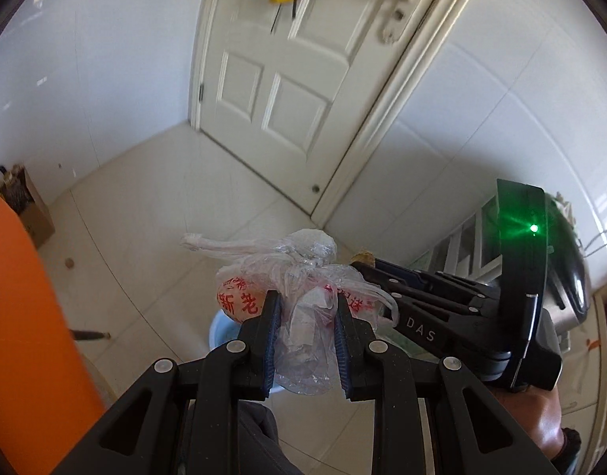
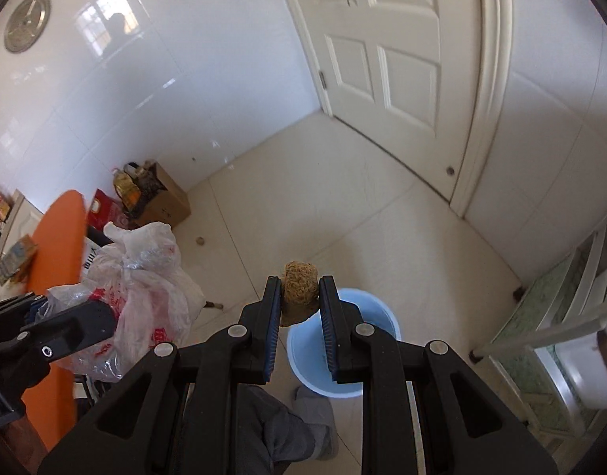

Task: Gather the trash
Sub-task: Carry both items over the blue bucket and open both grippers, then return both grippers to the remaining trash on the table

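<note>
My left gripper [image 1: 308, 308] is shut on a knotted clear plastic bag [image 1: 303, 277] with red print, held in the air above the floor. In the right wrist view that same plastic bag [image 2: 141, 277] hangs at the left from the left gripper [image 2: 71, 314]. My right gripper [image 2: 300, 297] is shut on a brown fibrous lump [image 2: 299, 291], a corn cob by the look of it. Its tip also peeks out past the bag in the left wrist view as the brown lump [image 1: 362, 256]. A light blue bucket [image 2: 378, 316] stands on the floor right below the lump; the bucket [image 1: 224, 328] is mostly hidden under the bag.
An orange tabletop [image 2: 61, 237] runs along the left. A cardboard box [image 2: 164, 198] and red packages sit by the wall. A white door [image 2: 394, 59] stands ahead, a white chair frame [image 2: 580, 308] at the right. The person's grey trouser leg and shoe [image 2: 315, 411] are beside the bucket.
</note>
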Motion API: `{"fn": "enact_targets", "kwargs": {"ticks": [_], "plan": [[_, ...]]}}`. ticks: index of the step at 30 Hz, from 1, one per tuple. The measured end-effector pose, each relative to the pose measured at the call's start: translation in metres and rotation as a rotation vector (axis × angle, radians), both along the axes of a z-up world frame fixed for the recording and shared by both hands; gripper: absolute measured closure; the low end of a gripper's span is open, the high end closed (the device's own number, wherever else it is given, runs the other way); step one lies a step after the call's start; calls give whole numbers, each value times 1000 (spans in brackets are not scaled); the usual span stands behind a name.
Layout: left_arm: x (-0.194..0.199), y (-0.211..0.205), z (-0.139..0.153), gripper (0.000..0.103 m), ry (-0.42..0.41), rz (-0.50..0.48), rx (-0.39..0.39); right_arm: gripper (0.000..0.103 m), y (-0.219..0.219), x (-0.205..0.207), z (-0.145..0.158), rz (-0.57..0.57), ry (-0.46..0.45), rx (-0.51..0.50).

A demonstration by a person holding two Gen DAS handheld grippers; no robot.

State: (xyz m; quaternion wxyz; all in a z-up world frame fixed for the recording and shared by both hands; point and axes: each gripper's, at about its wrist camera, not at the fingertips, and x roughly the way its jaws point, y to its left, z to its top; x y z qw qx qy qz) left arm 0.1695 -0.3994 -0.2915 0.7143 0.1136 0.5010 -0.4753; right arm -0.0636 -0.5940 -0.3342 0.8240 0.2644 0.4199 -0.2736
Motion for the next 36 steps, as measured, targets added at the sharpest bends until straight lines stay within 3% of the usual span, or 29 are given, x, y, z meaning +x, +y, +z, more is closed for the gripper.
{"fn": "enact_targets", "kwargs": {"ticks": [5,7,10,12,16,18,20,26,30,36], "plan": [[15,-31,-23,73,54,-23,101,80,-23,0,-40,-22,46,87],[14,-34,-29,56,43,-14,132,80,-31,-4,-52,-33,40,128],[18,-37,-27,39,31,0,144,77,-40,-8,-64,-52,45,169],[22,-52,-21,31,13,6,159,57,-42,-11,-68,-63,50,176],[48,-107,-8,22,-43,22,178,36,-42,-15,-70,-78,56,164],[45,-110,-1,16,-79,42,178,13,-40,-17,-69,-85,53,167],[36,-118,4,14,-114,53,169,0,-37,-18,-65,-104,45,152],[5,-93,27,10,-204,90,118,0,-25,-18,-46,-138,40,101],[-10,-50,48,10,-239,119,71,0,-10,-14,-22,-127,13,69],[-31,39,96,10,-301,187,-31,0,33,4,39,-73,-54,-25]]}}
